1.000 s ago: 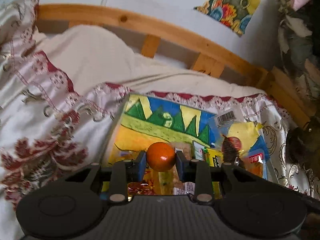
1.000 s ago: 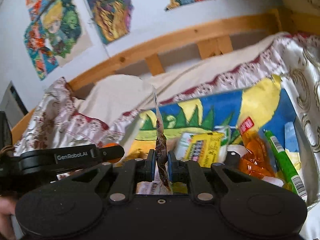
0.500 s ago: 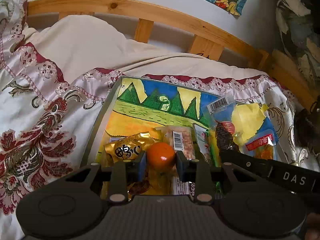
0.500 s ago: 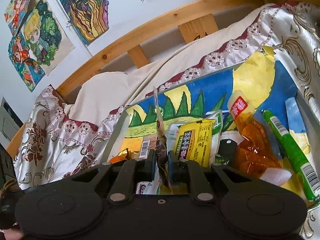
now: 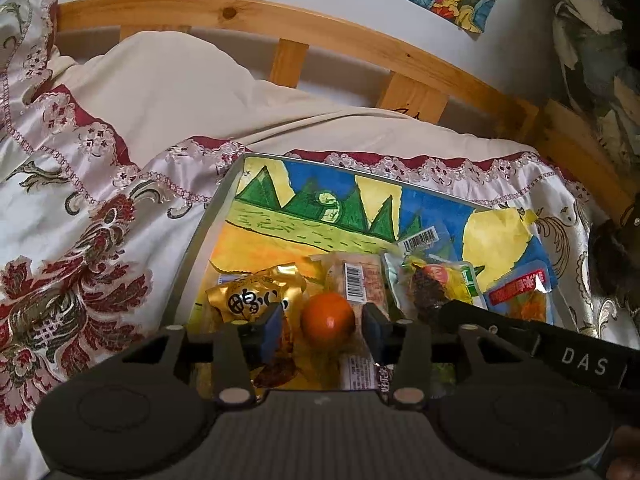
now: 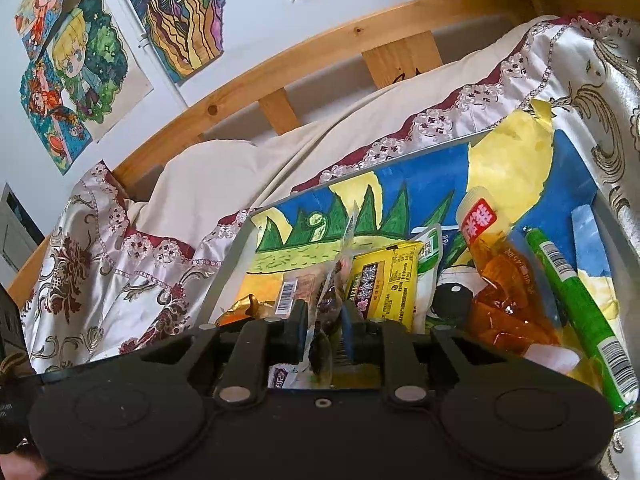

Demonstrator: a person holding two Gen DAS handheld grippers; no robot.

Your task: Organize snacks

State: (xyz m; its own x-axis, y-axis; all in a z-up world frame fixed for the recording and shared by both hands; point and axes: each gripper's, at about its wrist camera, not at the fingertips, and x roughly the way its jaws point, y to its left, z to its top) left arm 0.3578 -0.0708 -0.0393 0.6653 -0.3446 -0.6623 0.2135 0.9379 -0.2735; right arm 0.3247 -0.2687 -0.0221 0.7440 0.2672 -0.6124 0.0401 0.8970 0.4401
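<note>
Left gripper [image 5: 320, 326]: fingers spread, gaps on both sides of the orange ball [image 5: 328, 320], which rests on packets in the tray [image 5: 208, 224].
Right gripper [image 6: 325, 330]: fingers parted slightly around a clear wrapper [image 6: 334, 292]; actual contact cannot be told.
Step, as judged: both snacks being set down in the tray.
Next: withdraw both grippers without dragging packets.
</note>
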